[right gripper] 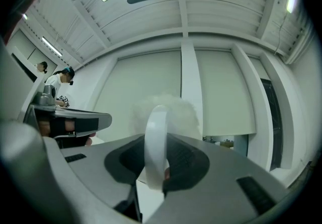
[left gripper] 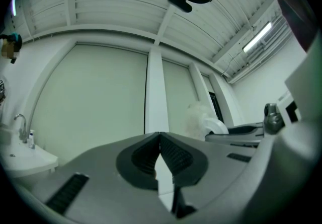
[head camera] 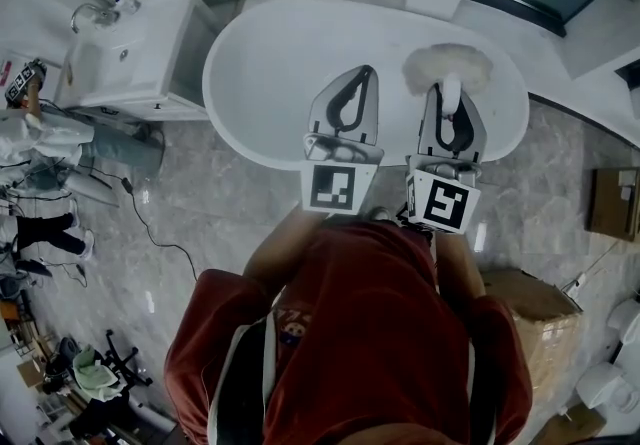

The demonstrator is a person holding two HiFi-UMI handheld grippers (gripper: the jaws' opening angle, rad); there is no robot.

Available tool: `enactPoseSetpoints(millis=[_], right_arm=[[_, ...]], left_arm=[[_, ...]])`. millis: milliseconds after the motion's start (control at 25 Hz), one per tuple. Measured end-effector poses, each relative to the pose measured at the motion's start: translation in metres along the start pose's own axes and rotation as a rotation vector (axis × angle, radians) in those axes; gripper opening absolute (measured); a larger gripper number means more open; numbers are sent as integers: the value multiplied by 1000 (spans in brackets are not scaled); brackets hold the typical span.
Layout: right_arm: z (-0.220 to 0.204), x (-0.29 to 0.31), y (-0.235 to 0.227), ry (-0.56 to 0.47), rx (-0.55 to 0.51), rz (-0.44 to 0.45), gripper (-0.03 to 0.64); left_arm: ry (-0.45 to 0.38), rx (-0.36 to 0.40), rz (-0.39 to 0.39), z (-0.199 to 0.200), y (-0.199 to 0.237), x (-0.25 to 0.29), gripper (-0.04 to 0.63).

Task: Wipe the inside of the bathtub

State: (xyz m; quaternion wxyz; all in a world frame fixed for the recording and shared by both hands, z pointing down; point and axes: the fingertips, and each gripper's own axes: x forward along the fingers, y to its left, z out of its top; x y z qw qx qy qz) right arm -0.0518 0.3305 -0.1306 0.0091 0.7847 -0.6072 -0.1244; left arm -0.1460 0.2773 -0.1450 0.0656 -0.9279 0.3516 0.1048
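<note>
- My right gripper is clenched on the white handle of a fluffy white duster; the handle stands upright between the jaws, and the fluffy head rises just past their tips.
- My left gripper is closed with its jaw tips meeting and nothing between them.
- From the head view, both grippers are side by side over the near half of the white oval tub, left one near the middle, right one toward the right end.
- The duster's head shows over the tub's right part, near the far rim; I cannot tell whether it touches the surface.
- A white sink stands just left of the tub, and a cardboard box sits on the floor to my right.
</note>
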Motion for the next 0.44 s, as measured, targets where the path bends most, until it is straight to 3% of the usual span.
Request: enactPoseSetpoints(millis=[440], right_arm=[[-1,-9,9,6,-3,21,95]], left_arm=[[9,-14,11,-3,-1,-15,17]])
